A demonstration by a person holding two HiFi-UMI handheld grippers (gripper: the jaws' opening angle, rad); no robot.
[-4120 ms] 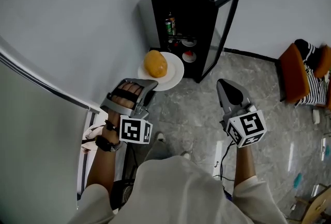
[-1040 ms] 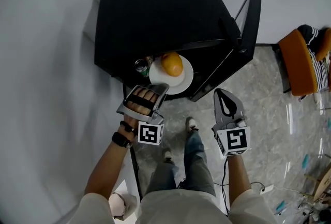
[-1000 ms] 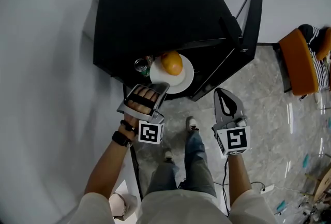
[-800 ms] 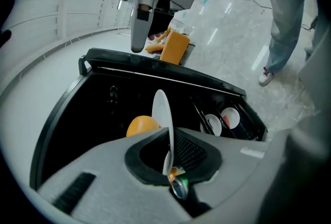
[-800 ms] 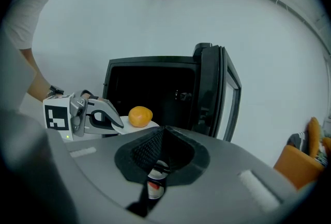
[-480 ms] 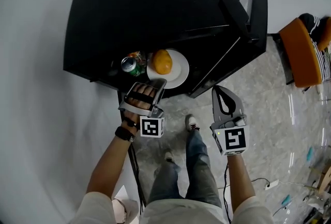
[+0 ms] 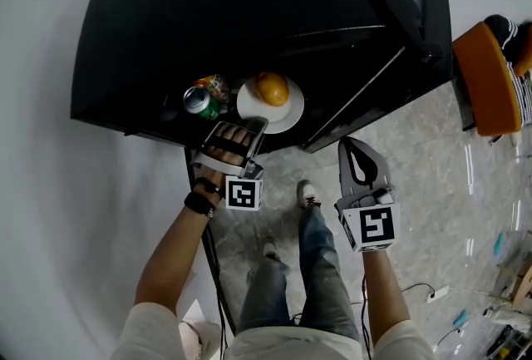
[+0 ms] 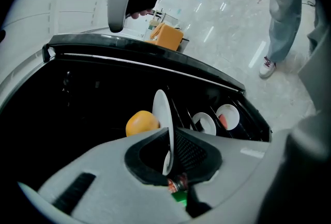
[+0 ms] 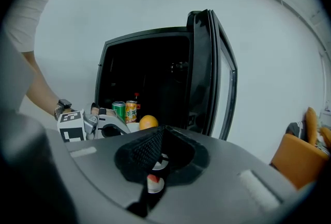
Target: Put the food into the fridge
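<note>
A white plate (image 7: 287, 110) carries an orange-yellow fruit (image 7: 272, 88). My left gripper (image 7: 254, 124) is shut on the plate's near rim and holds it at the mouth of the open black fridge (image 7: 249, 9). In the left gripper view the plate (image 8: 164, 119) stands edge-on between the jaws, with the fruit (image 8: 140, 122) to its left. My right gripper (image 7: 359, 149) hangs shut and empty in front of the fridge door (image 7: 428, 1). From the right gripper view the fruit (image 9: 148, 122) shows inside the fridge opening.
A green can (image 7: 198, 100) and an orange can (image 7: 216, 86) stand just left of the plate. Two small plates (image 8: 204, 122) lie on a lower rack; one bears something red (image 8: 228, 116). An orange chair (image 7: 490, 76) stands to the right. The person's legs are below on the grey floor.
The left gripper has carried the plate with the fruit forward to the fridge opening, beside the cans. The right gripper has stayed shut at the same side.
</note>
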